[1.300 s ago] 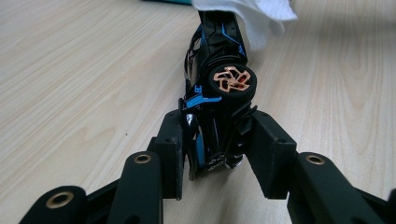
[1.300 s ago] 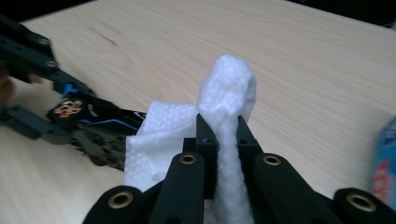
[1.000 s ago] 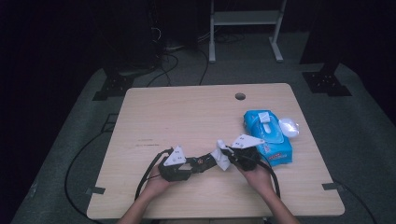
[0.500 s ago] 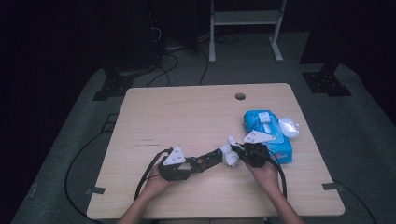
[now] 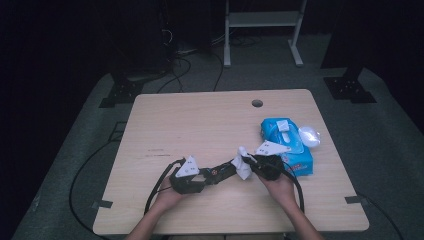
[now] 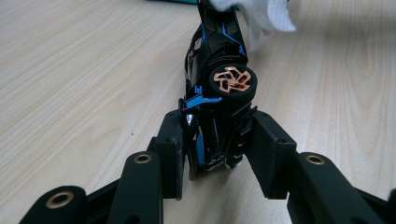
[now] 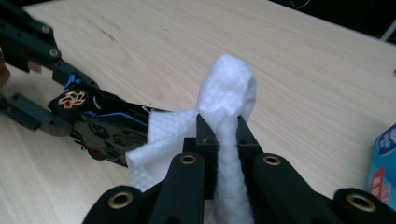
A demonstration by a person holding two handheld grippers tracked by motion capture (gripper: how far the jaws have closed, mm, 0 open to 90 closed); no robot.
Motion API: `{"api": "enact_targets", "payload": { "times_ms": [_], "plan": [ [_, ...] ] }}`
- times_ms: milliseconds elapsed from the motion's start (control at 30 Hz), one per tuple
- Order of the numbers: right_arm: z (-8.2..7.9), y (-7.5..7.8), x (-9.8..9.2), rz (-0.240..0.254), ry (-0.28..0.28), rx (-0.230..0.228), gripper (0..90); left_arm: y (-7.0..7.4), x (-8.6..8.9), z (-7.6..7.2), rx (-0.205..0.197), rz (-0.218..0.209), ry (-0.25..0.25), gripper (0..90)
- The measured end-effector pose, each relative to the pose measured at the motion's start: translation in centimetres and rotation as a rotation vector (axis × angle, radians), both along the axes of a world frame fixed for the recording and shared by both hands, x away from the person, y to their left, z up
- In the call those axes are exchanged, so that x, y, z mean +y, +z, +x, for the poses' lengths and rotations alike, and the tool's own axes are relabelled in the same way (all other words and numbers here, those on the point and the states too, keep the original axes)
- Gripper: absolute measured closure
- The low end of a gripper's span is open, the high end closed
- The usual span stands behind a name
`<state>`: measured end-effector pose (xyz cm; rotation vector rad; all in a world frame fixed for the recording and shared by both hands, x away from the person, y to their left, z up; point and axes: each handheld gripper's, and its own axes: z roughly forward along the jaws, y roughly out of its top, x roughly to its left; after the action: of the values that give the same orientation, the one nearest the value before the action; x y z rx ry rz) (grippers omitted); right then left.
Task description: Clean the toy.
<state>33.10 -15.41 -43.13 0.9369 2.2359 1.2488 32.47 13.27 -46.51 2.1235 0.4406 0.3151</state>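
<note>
at the near left of the table (image 5: 165, 120), the left gripper (image 5: 202, 176) is closed on a toy car (image 5: 222, 171), its jaws partly drawn in and pressed against the rear end, with the car turned on its side so that a copper-spoked wheel (image 6: 232, 80) faces up. only the tail is clamped, so the long body could be levered out or twisted in the grip if it is pushed hard from the right. just right of it, near the table's middle, the right gripper (image 5: 248, 163) is pinched nearly fully together on a bunched white wipe (image 7: 227, 95), whose loose flap is laid against the car's far end. the wipe is held by a thin fold and could be dragged free or snagged on the wheel or trim. farther right, the blue pack (image 5: 287, 145) lies close behind the right hand (image 5: 280, 187) and could be knocked on a back stroke.
</note>
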Motion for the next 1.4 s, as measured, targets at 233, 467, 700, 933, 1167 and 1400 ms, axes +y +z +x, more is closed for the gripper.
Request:
{"api": "enact_targets", "payload": {
  "times_ms": [233,467,700,933,1167,1400],
  "plan": [
    [-0.6,0.0,1.7,-0.027,0.057,-0.021,84.9,0.0,0.3,0.0,0.002,-0.005,0.011,59.4],
    [0.1,-0.2,-0.3,0.001,-0.021,0.011,85.0,-0.1,0.3,0.2,0.005,-0.011,0.01,59.4],
    [-0.2,-0.1,1.8,-0.011,0.052,-0.011,84.9,0.0,0.6,0.2,0.004,-0.01,0.024,59.4],
    [0.7,-0.1,0.2,0.01,-0.005,0.01,84.9,0.0,-0.1,0.0,-0.005,-0.003,0.001,59.1],
    [0.0,0.5,1.9,0.0,0.063,-0.01,84.8,0.0,0.1,0.0,-0.009,0.005,-0.016,59.1],
    [1.1,0.0,-0.8,0.039,-0.031,0.039,84.9,0.0,0.0,-0.1,-0.013,0.005,-0.033,59.1]
  ]
}}
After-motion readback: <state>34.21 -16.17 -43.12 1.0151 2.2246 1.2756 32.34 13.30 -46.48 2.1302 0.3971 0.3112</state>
